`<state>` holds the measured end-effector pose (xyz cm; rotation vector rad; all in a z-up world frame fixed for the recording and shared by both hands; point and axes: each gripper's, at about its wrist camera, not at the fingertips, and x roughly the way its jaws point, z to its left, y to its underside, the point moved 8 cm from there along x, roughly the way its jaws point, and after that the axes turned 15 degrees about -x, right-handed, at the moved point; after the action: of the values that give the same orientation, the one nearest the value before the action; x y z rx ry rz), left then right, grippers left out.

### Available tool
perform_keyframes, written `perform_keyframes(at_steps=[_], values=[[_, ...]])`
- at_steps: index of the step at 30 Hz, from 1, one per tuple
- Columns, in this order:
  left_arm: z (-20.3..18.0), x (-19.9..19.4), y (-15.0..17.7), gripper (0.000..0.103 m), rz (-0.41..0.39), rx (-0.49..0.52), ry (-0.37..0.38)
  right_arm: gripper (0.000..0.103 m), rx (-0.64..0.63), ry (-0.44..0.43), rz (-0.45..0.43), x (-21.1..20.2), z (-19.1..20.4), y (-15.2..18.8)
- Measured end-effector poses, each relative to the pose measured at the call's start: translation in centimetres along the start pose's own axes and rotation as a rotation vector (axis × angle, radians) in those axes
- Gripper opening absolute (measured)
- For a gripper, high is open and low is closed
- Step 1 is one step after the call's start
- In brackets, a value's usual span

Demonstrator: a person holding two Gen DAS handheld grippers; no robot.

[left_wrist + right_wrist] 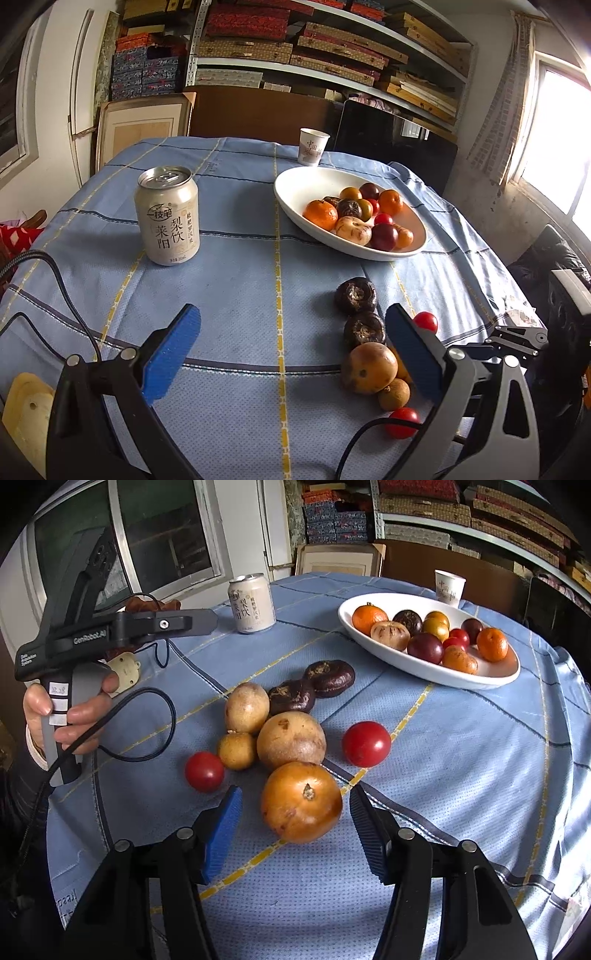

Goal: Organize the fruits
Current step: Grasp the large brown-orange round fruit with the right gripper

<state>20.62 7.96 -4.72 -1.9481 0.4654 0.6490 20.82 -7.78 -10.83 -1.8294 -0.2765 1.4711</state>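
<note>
The right gripper [295, 830] is lined up on the golden-brown round fruit [301, 801], which sits on the counter [461, 775] between its parted jaws, pads not yet touching. Next, I judge: close gently, lift, carry toward the white oval dish [424, 668] at two o'clock. The left gripper [291, 354] hovers wide open, empty.
</note>
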Motion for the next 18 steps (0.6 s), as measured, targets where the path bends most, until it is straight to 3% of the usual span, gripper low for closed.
perform_keyframes(at_steps=[6,13,18], values=[[0.2,0.0,0.1,0.098,0.003,-0.006,-0.001,0.045,0.015,-0.009,0.021,0.5,-0.2,0.3],[0.4,0.3,0.1,0.098,0.006,-0.009,-0.014,0.044,0.005,-0.003,0.009,0.2,-0.1,0.1],[0.6,0.6,0.4,0.098,0.023,-0.015,-0.025,0.044,0.088,-0.055,-0.105,-2.3,-1.4,-0.7]])
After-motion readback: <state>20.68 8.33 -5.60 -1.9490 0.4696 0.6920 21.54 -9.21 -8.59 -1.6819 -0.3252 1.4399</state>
